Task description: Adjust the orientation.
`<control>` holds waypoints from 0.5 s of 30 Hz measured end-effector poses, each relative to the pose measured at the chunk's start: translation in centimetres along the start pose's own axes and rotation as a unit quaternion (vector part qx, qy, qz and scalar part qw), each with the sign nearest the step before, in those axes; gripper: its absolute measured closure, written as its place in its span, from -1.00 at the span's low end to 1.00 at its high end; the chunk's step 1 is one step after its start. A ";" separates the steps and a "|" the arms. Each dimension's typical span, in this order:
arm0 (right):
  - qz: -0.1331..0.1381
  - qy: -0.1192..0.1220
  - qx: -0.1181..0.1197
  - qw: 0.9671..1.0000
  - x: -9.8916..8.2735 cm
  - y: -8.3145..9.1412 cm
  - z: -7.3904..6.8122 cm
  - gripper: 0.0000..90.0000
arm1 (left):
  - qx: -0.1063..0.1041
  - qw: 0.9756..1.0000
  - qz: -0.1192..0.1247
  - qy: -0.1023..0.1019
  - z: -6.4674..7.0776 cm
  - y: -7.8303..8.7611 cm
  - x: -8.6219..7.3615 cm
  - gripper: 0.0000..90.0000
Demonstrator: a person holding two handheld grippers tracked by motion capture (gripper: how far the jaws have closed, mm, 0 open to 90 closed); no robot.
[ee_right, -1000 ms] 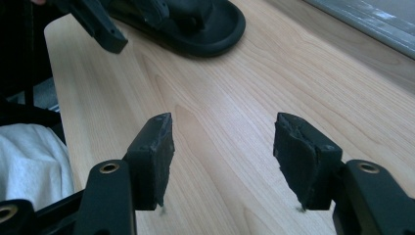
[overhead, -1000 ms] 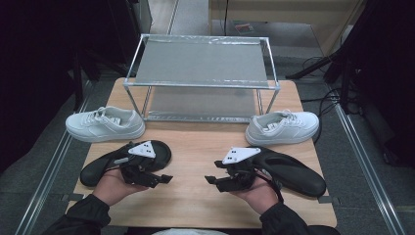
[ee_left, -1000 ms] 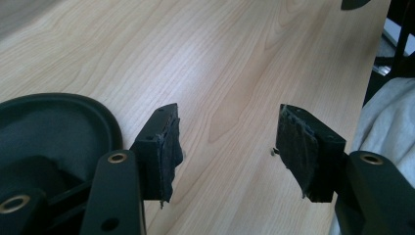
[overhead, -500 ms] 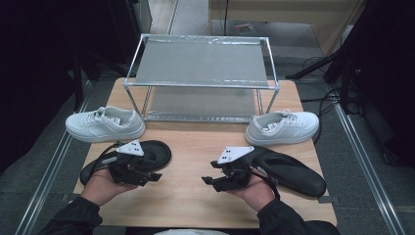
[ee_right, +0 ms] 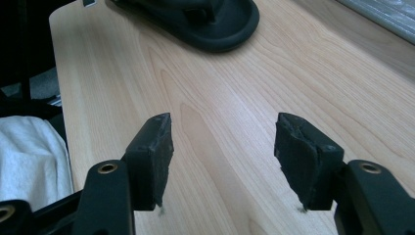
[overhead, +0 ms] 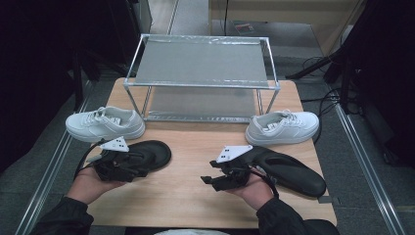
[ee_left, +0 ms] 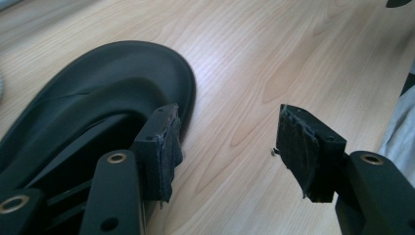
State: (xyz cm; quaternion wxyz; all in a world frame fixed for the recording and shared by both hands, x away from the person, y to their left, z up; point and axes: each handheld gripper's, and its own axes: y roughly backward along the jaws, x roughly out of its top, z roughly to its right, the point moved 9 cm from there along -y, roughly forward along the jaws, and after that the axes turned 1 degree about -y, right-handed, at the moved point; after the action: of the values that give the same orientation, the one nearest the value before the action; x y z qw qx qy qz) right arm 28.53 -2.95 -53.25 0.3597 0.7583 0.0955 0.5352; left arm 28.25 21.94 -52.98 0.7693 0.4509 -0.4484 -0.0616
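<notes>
The left gripper is held low over the table with its jaws standing wide apart and nothing between them. In the left gripper view, bare wood is seen in the gap. One jaw's pad lies over the rounded end of the left black sandal; whether it touches the sandal cannot be told. The other jaw is well clear of the sandal, over bare table.

The right gripper is likewise held with jaws spread wide, empty, over bare wood. In the right gripper view, the left black sandal is seen ahead of the jaws and well apart from them. The right black sandal lies behind the right gripper, under and beside the hand that holds it, as seen in the high view.

Beyond both grippers, a left white sneaker and a right white sneaker stand at either end of a metal rack, each well apart from the jaws.
</notes>
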 end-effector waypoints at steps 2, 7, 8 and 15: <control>0.000 0.000 -0.001 1.000 0.0 0.0 0.1 -0.10 | 0.012 1.000 0.009 0.007 -0.7 0.7 -0.3 -0.07; -0.003 -0.001 -0.001 1.000 -0.1 -0.1 0.0 -0.11 | 0.017 1.000 0.013 0.021 -1.7 1.4 -1.1 -0.07; -0.003 -0.001 -0.001 1.000 -0.1 -0.1 0.0 -0.11 | 0.017 1.000 0.013 0.021 -1.7 1.4 -1.1 -0.07; -0.006 -0.005 -0.003 1.000 -0.2 -0.2 0.0 -0.11 | 0.020 0.999 0.007 0.032 -3.4 1.6 -2.7 -0.10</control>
State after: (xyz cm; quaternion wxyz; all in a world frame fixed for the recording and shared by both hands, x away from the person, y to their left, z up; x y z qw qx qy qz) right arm 28.56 -2.91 -53.51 0.3658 0.7594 0.0967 0.5293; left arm 28.75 26.38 -54.14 0.7745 0.4650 -0.4275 -0.0328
